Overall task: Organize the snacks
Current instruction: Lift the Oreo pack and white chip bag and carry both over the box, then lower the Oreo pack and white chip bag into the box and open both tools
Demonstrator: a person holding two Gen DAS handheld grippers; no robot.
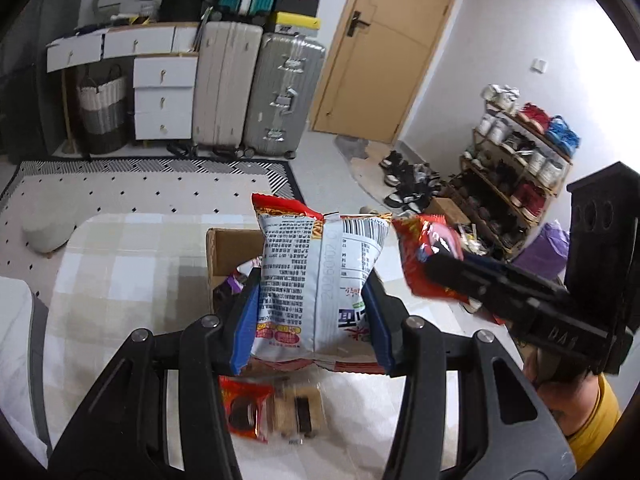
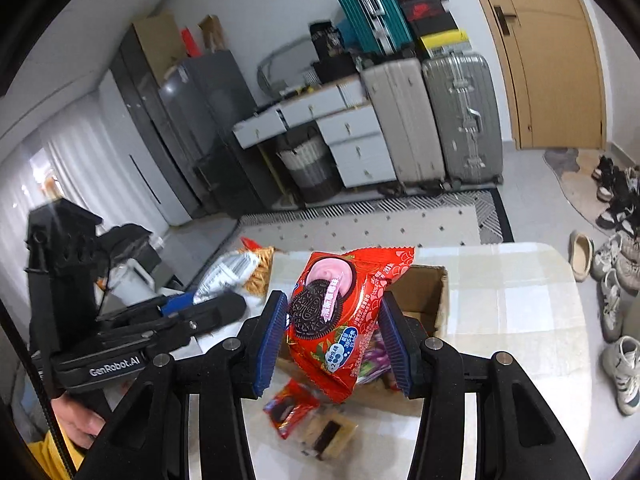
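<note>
- Left wrist view: we see our left gripper [image 1: 312,312] with its blue-padded fingers [image 1: 246,320] closed partway onto a white-backed snack bag with red trim and printed text [image 1: 320,276], one pad pressing each side edge, so the bag is pinched upright between them, above the table.
- Behind that bag, the brown cardboard box [image 1: 228,252] sits on the pale checked tablecloth [image 1: 120,272]; purple wrappers show inside it.
- Below the held bag, near our gripper's base, two small packets lie on the cloth just beside each other: a red cookie packet [image 1: 242,410] and a clear packet of brown and tan biscuits [image 1: 298,408].
- To the right, our right gripper [image 1: 452,276] comes in from the side, with a red bag caught at its tip.
- Right wrist view: the left gripper shows at the left with the white-backed bag [image 2: 232,270] sticking out of its fingers.
- In the centre our right gripper [image 2: 334,336] is open about the width of a red Oreo sandwich-cookie bag [image 2: 336,316], with both blue pads against the bag's sides; the bag hangs tilted above the box's [image 2: 424,292] near edge.
- We count two held bags, one in each gripper, two loose packets on the cloth [image 2: 520,320], the red packet [image 2: 288,408] and the biscuit packet [image 2: 328,436], and one box.
- How many wrappers lie inside the box we cannot tell.
</note>
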